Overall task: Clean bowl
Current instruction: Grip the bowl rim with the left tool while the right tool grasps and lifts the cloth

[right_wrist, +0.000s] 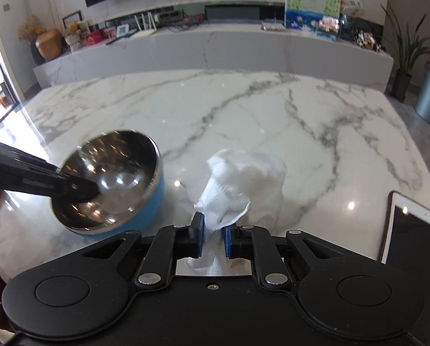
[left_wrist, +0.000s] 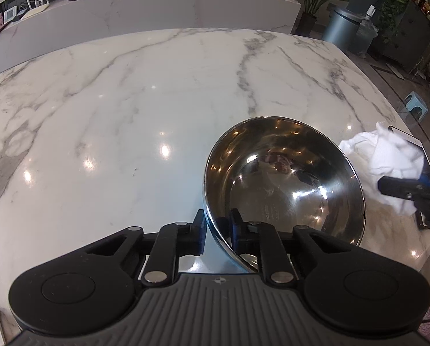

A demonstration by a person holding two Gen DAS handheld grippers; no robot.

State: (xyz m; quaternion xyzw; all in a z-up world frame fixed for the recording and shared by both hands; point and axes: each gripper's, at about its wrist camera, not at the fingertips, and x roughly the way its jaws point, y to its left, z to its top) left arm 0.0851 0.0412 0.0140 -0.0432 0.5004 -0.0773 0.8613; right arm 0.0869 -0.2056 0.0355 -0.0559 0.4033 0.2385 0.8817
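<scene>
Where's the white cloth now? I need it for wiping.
The white cloth is pinched in the right hand-held gripper, just right of the steel bowl, over the marble table.

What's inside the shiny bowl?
The bowl looks empty inside: only bright reflections and one finger of the left gripper, which pinches its rim. The spot under that finger is hidden. The white cloth is outside, in the right gripper.

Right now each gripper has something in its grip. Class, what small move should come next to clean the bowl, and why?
Probably bring the right gripper, shut on the white cloth, over into the steel bowl to begin wiping. The left gripper already pinches the bowl's rim and tilts it, with the open side turned towards the cloth, while the cloth hangs beside the bowl above the marble table, not yet inside.
</scene>
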